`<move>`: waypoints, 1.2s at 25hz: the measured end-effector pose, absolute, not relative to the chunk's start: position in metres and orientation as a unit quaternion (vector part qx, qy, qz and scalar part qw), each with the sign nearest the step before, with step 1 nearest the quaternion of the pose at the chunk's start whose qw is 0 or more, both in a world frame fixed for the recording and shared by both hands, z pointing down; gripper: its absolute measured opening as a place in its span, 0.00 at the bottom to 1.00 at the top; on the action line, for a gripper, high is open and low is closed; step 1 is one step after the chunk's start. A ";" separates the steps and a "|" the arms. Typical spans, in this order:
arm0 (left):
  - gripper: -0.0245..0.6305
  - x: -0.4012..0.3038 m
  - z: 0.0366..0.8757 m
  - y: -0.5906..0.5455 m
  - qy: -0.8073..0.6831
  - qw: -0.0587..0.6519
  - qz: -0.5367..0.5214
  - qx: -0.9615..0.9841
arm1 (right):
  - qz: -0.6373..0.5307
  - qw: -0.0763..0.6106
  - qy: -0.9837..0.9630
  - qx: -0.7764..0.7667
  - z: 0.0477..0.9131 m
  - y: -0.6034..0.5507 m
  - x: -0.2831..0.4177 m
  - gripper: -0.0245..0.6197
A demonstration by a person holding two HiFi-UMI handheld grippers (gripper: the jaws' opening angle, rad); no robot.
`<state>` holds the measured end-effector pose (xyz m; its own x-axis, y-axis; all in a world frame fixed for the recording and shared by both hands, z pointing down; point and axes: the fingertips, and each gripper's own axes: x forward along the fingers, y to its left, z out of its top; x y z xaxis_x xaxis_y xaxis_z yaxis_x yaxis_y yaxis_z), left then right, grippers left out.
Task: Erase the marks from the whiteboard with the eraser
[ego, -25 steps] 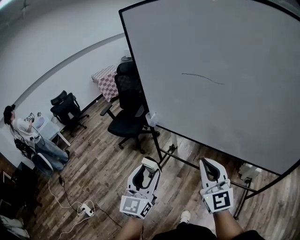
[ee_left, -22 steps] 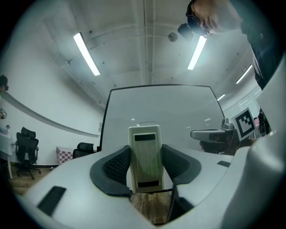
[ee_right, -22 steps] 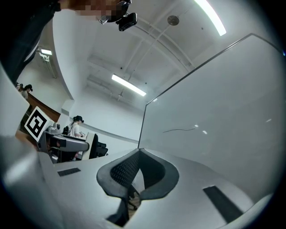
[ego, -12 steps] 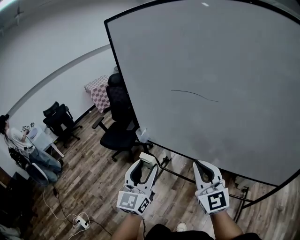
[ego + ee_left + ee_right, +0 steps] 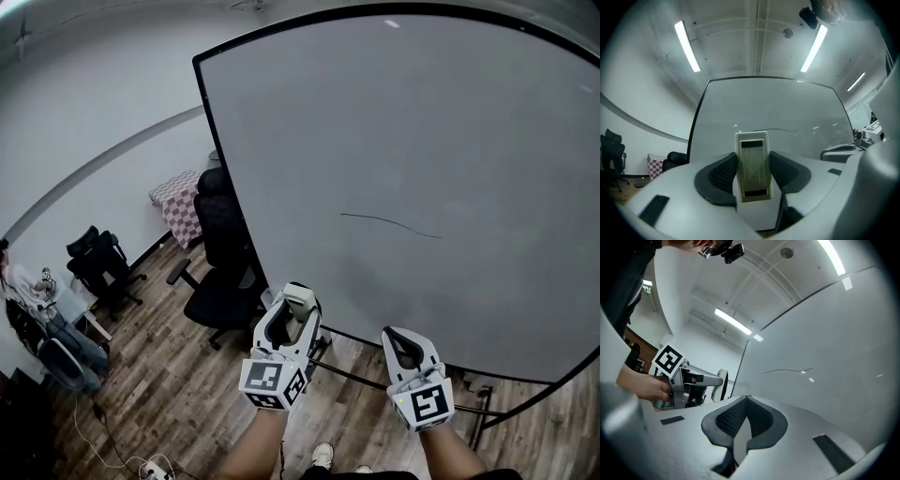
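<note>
A large whiteboard on a black stand fills the right of the head view. One thin black mark runs across its middle; the same mark shows in the left gripper view and the mark in the right gripper view. My left gripper is shut on a pale eraser, which stands upright between the jaws, its tip near the board's lower left. My right gripper is shut with nothing in it, below the mark and off the board.
A black office chair stands left of the board, with a checkered table behind it. Another chair and a seated person are at the far left. A power strip lies on the wood floor. The board's stand legs cross in front of me.
Both grippers have risen toward the whiteboard, and the view has tilted up so the board fills more of it. The left gripper with the eraser now reaches the board's lower edge.
</note>
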<state>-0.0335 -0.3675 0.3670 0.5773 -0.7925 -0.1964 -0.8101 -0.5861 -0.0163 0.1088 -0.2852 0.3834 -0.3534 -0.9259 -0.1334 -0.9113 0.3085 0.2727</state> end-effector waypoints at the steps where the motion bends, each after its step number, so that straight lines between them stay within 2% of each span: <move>1: 0.40 -0.033 0.364 -0.379 0.449 0.051 0.082 -0.888 | -0.153 0.025 -0.806 0.572 0.381 -0.293 0.107 0.07; 6: 0.40 -0.023 0.357 -0.432 0.444 0.036 0.066 -0.893 | -0.148 0.052 -0.790 0.592 0.392 -0.320 0.113 0.07; 13: 0.40 -0.006 0.326 -0.476 0.430 0.040 0.072 -0.899 | -0.162 0.042 -0.771 0.614 0.380 -0.333 0.117 0.07; 30: 0.41 0.020 0.286 -0.514 0.417 0.076 0.087 -0.901 | -0.184 0.050 -0.733 0.653 0.353 -0.337 0.135 0.07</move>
<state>0.0197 -0.5144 0.2864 0.6370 -0.7387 -0.2205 -0.7652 -0.6405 -0.0648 0.1353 -0.3369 0.3525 -0.1411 -0.9758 -0.1673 -0.9389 0.0783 0.3352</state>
